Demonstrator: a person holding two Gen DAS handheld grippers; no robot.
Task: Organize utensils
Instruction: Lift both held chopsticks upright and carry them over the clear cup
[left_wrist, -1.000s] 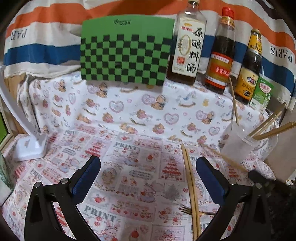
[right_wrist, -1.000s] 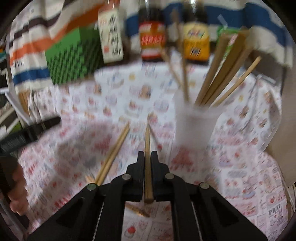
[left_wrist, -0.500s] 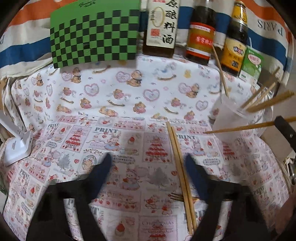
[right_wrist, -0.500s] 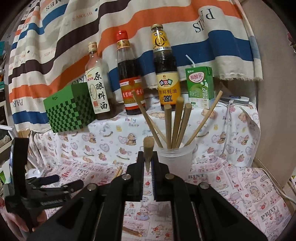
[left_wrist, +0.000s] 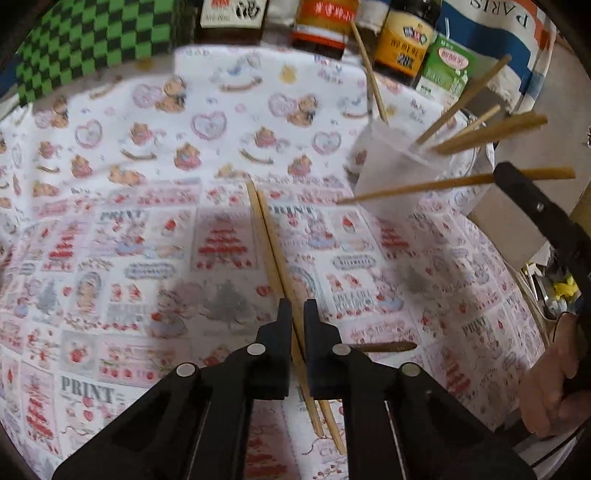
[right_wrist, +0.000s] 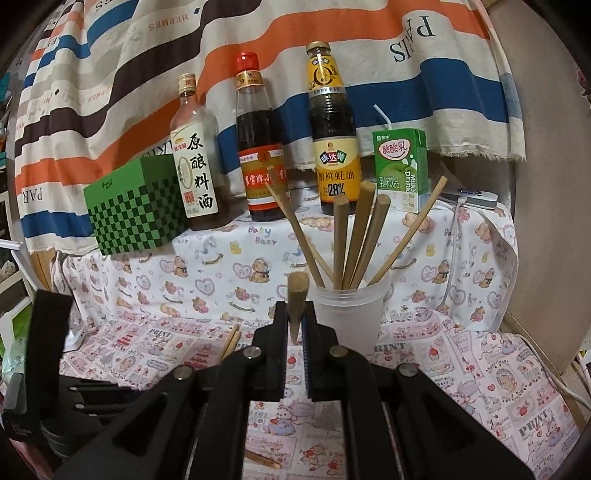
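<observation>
- Five chopsticks (right_wrist: 341, 242) are counted standing in a frosted plastic cup (right_wrist: 347, 317) at the right of the worktop (left_wrist: 110, 229), fanned outward.
- Two chopsticks (left_wrist: 269, 251) are seen lying side by side on the printed cloth at mid-worktop; a third, darker stick (left_wrist: 384, 347) lies crosswise near them.
- The left claw (left_wrist: 294, 314) is tilted down over the lying pair; its jaws have just been closing and are pressed together on that pair.
- The right claw (right_wrist: 293, 317) is held nearly level, just left of the cup, pinching a single chopstick (right_wrist: 297, 302) that points toward the far side.
- A hand (left_wrist: 550, 384) is seen at the right edge.
- Three bottles (right_wrist: 258, 147), a green drink carton (right_wrist: 400, 170) and a green checkered box (right_wrist: 136, 206) are ranged along the far side before a striped cloth (right_wrist: 258, 40).
</observation>
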